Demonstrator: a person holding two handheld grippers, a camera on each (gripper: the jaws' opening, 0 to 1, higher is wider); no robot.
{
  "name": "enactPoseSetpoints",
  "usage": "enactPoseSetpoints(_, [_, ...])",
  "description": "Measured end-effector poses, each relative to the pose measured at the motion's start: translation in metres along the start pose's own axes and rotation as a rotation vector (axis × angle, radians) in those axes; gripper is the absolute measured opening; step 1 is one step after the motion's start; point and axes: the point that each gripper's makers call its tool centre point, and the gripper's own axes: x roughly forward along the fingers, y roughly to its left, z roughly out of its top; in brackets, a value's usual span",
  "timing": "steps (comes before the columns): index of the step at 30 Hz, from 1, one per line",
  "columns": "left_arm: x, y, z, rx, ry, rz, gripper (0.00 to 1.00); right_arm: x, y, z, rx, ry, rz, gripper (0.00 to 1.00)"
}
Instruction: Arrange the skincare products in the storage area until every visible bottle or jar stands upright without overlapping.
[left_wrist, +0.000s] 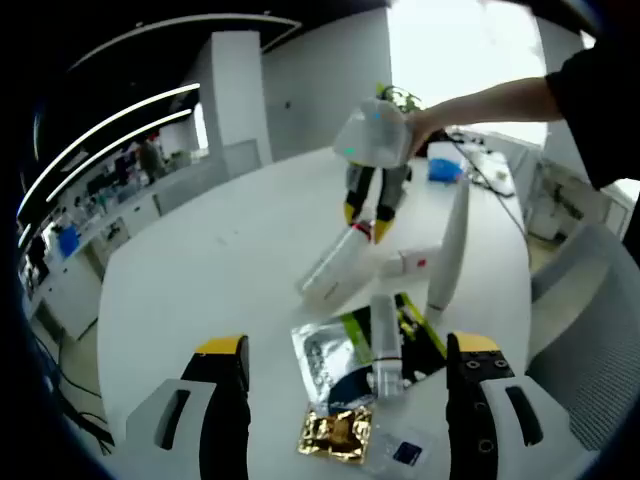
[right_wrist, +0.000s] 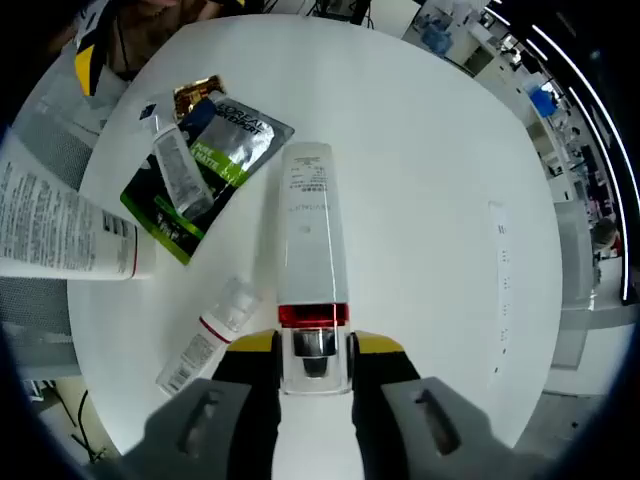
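Observation:
My right gripper (right_wrist: 315, 347) is shut on the silver cap end of a white bottle (right_wrist: 310, 225) with a red band. In the left gripper view that bottle (left_wrist: 338, 268) hangs tilted from the right gripper (left_wrist: 368, 222), its base low at the table. Beside it a tall white tube (left_wrist: 451, 240) stands upright, and a small red-labelled bottle (left_wrist: 408, 263) lies flat. A clear tube (left_wrist: 385, 340) lies on a green and silver sachet (left_wrist: 330, 350). My left gripper (left_wrist: 345, 350) is open over the near edge, holding nothing.
A gold packet (left_wrist: 340, 432) and a small clear sachet (left_wrist: 402, 450) lie near my left jaws. The round white table (left_wrist: 220, 250) has bare room to the left. A blue box (left_wrist: 443, 166) sits at the far edge. A grey chair (left_wrist: 590, 330) stands at the right.

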Motion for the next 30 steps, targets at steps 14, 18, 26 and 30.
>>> enactPoseSetpoints(14, [0.079,0.010,0.025,0.225,-0.060,-0.061,0.52,-0.013,-0.001,0.026,-0.054,-0.013,-0.019,0.26])
enactPoseSetpoints(18, [0.093,0.009,0.024,0.235,-0.056,-0.078,0.46,-0.015,-0.004,0.030,-0.062,-0.007,-0.021,0.26])
enactPoseSetpoints(26, [0.116,0.003,0.028,0.335,-0.083,-0.090,0.40,-0.021,-0.005,0.042,-0.125,0.012,-0.036,0.26])
enactPoseSetpoints(30, [0.122,0.002,0.031,0.339,-0.100,-0.096,0.34,-0.023,-0.005,0.046,-0.159,0.020,-0.043,0.26])
